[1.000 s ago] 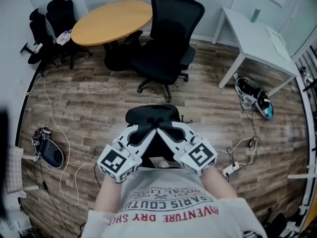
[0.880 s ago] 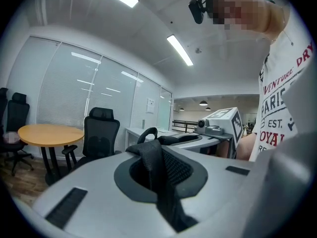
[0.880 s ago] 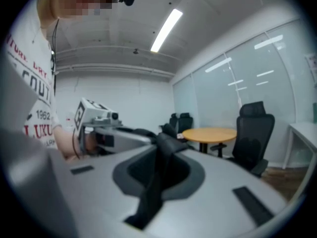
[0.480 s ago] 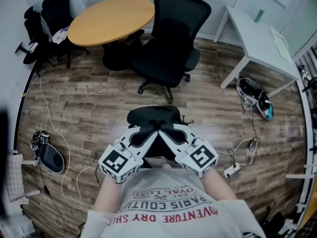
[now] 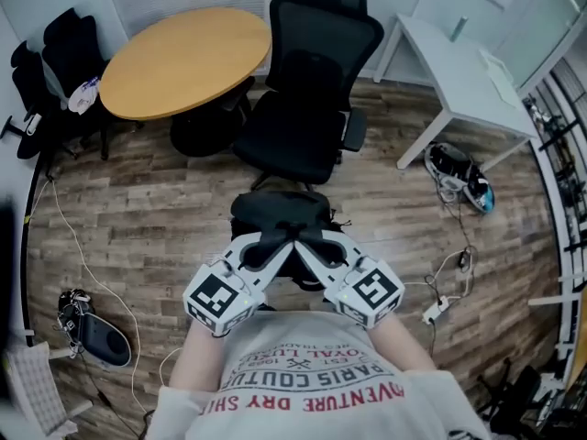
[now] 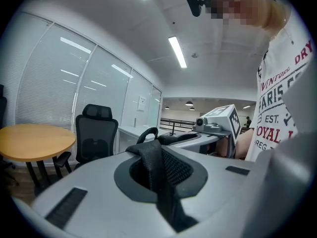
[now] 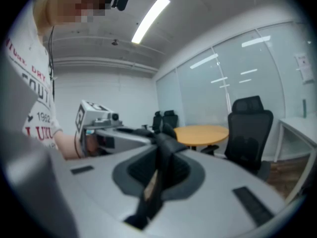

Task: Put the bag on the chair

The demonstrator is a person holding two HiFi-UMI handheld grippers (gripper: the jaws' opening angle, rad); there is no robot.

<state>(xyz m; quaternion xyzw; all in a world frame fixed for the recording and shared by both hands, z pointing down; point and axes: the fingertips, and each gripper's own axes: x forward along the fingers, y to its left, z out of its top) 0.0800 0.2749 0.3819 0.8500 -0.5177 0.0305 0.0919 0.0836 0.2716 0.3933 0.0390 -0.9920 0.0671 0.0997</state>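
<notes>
Jaws on both claws are pressing almost fully together, each one clamping a thin black strap of the bag. Left gripper [image 5: 278, 246] and right gripper [image 5: 309, 248] are meeting tip to tip in front of the person's chest, angling in toward each other.

In the left gripper view, the strap [image 6: 157, 168] is running up through the narrow slit between the jaws. Its woven webbing is bunching above them, and a rounded handle loop [image 6: 143, 132] is showing just beyond. In the right gripper view, the strap [image 7: 159, 172] is likewise sitting pinched in the closed jaws and standing up out of them.

The bag [image 5: 280, 213] is hanging beneath the two tips, on the near side of the chair [image 5: 307, 108]. Its far edge is lying close to the seat's near edge in the head view, and whether the two are touching cannot be told. The chair is facing the person, seat near and backrest far. The round table [image 5: 183, 55] is standing far left of it and the white table [image 5: 459, 58] far right.
</notes>
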